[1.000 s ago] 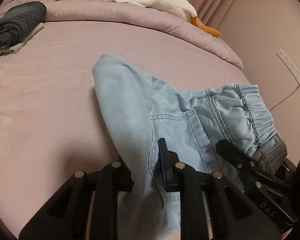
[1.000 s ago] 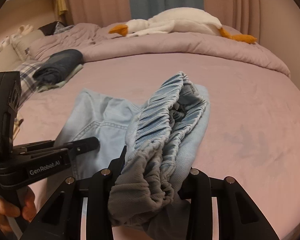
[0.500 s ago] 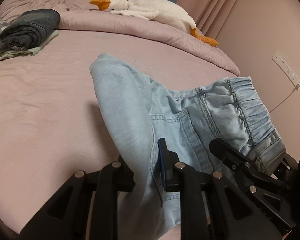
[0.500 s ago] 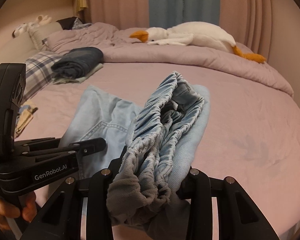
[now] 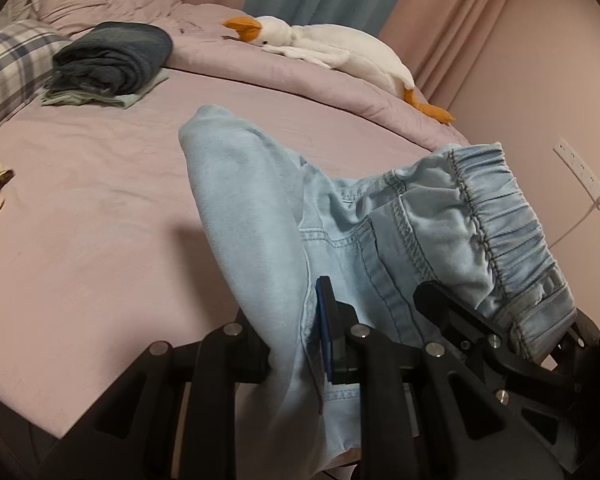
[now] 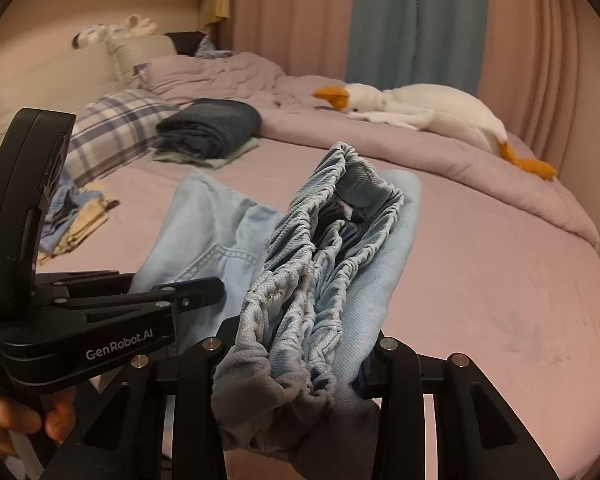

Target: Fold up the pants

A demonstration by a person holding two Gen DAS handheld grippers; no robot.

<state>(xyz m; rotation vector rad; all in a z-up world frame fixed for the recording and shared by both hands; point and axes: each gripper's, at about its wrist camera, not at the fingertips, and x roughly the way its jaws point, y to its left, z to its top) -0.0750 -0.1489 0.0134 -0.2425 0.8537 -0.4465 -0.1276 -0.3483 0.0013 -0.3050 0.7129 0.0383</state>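
Note:
Light blue denim pants with an elastic waistband hang lifted above the pink bed. My left gripper is shut on the pants near a back pocket seam. My right gripper is shut on the bunched waistband. In the right wrist view the left gripper shows at the left, gripping the pants fabric. In the left wrist view the right gripper shows at the lower right under the waistband.
A folded stack of dark clothes lies at the back left of the bed. A white goose plush rests on the rumpled duvet. A plaid pillow and loose cloths sit at the left. A wall socket is on the right.
Both grippers have risen with the pants and tilted up, so more of the far bed, pillows and curtains shows. Both grips are unchanged.

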